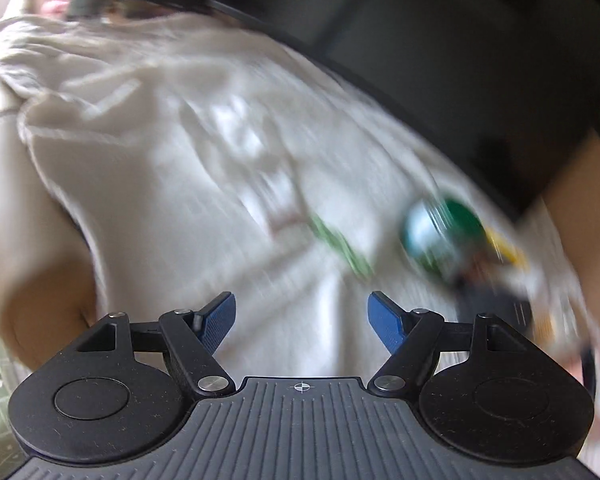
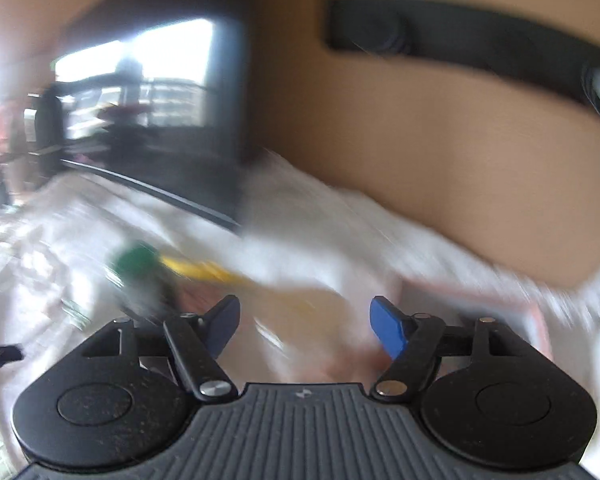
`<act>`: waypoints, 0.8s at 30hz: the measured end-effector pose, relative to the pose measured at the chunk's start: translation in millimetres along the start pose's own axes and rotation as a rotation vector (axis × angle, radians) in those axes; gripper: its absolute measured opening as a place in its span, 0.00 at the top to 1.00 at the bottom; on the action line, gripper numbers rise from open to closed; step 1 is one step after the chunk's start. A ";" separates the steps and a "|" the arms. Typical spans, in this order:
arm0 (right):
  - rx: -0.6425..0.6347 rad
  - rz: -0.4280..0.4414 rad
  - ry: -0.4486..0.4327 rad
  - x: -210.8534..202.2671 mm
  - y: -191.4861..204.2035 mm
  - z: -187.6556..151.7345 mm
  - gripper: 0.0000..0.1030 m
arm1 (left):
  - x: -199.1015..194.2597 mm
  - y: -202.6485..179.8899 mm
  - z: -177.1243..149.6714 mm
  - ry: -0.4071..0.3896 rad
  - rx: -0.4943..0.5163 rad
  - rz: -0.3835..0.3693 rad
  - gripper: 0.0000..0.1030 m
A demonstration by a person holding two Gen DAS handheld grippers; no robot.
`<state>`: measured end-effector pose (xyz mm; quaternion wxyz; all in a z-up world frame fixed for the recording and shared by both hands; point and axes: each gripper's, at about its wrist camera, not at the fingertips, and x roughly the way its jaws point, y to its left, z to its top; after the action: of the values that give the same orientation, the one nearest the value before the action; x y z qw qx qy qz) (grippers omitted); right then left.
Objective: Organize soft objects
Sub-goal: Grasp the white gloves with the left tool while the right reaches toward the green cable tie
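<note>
White cloth (image 1: 172, 152) judged light, limp; best pinched at fold, 11 o'clock. Left gripper (image 1: 301, 322) and right gripper (image 2: 305, 326) seen wide, empty.

— What does your left black plastic two-finger gripper (image 1: 301, 318) look like?
— You've got blue textured pads (image 1: 219, 319) on black linkage bars, silver round pivot screws, two round domed housings, and a grey ribbed plate carrying a small white crosshair mark.
— And your right black plastic two-finger gripper (image 2: 305, 326)?
— Yours matches: blue fingertips (image 2: 388, 330), black links, silver screws, dusty round housings and a ribbed grey plate with a faint white mark.
</note>
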<state>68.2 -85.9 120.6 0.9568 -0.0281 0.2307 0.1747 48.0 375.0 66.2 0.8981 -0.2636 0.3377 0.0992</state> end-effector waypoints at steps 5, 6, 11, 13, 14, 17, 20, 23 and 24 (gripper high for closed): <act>-0.038 0.059 -0.062 21.2 83.2 59.3 0.27 | 24.4 30.1 53.5 -0.033 -0.018 0.026 0.24; -0.020 0.070 -0.061 28.0 95.6 67.6 0.27 | 31.3 32.0 58.6 -0.025 -0.018 0.033 0.24; 0.006 0.158 0.031 53.3 135.6 66.2 0.27 | 69.4 45.6 73.2 0.010 -0.091 0.045 0.24; -0.067 0.175 0.056 55.7 146.1 46.2 0.27 | 80.1 52.6 77.1 0.003 -0.129 0.037 0.24; -0.109 0.171 0.070 59.7 149.7 34.9 0.27 | 85.5 56.0 79.1 0.000 -0.154 0.025 0.24; -0.184 0.182 0.123 71.5 153.9 4.1 0.27 | 101.8 59.4 85.1 -0.003 -0.196 0.002 0.25; -0.214 0.215 0.196 88.1 153.9 -21.3 0.27 | 116.4 42.0 90.6 -0.006 -0.120 -0.016 0.24; -0.271 0.269 0.202 89.3 162.0 -44.0 0.25 | 126.9 10.1 88.3 0.000 0.037 -0.051 0.24; -0.329 0.281 0.182 86.4 170.4 -50.5 0.25 | 130.1 -0.6 85.4 0.005 0.095 -0.042 0.24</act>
<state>59.1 94.8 41.1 0.8809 -0.1670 0.2858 0.3382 193.5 420.6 34.7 0.9106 -0.2279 0.3389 0.0634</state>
